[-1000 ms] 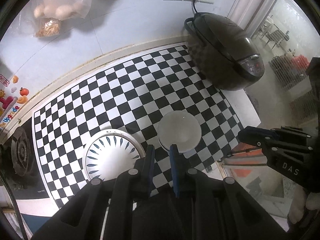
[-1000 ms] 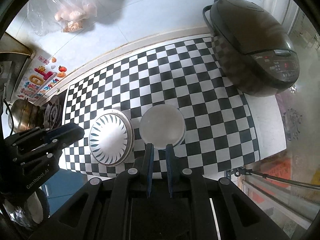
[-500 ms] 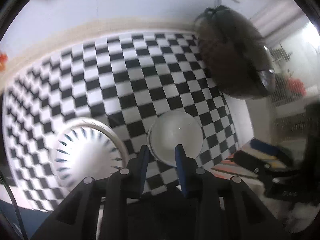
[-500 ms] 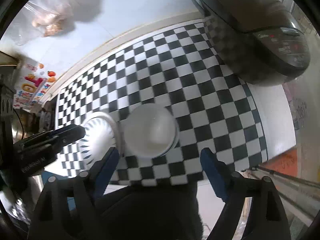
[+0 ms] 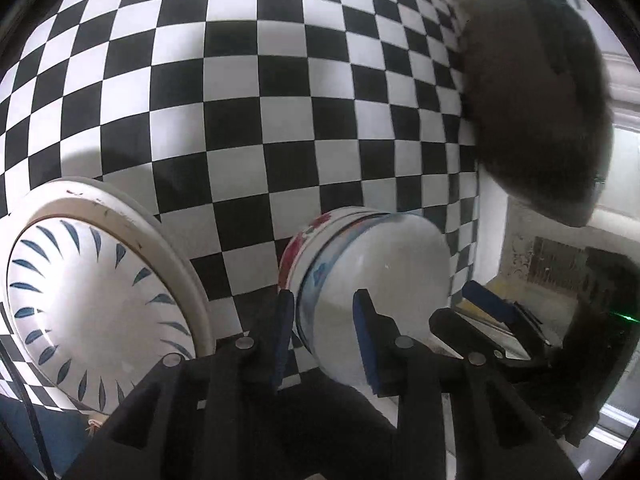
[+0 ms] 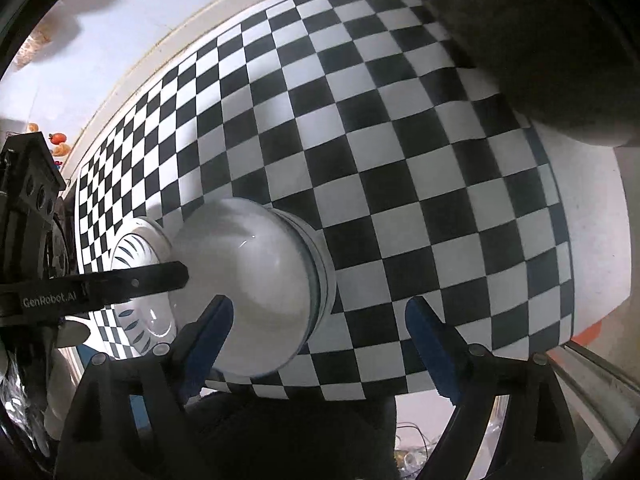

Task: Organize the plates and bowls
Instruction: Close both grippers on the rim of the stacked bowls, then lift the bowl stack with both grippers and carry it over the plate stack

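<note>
The white bowl (image 5: 372,276) stands upright, mouth up, on the checkered mat (image 5: 256,92), just beside the blue-flecked plate (image 5: 92,292). The left gripper (image 5: 322,340) straddles its near rim, jaws narrow and just opening. The right gripper (image 6: 316,340) gapes wide, empty.

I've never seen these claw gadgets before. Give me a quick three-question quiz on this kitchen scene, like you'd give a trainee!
1. True or false: the right claw is clamped shut on the plate.
2. The plate's decoration is: A) red flowers B) blue petal strokes C) a gold rim.
3. Which claw has the rim of the stacked bowls between its fingers?

Key:
1. False. Its jaws have just been opening, stand wide and grip nothing.
2. B.
3. The left claw. Its jaws have just been opening too, with one finger outside the bowl wall and one inside, not pressing.
</note>
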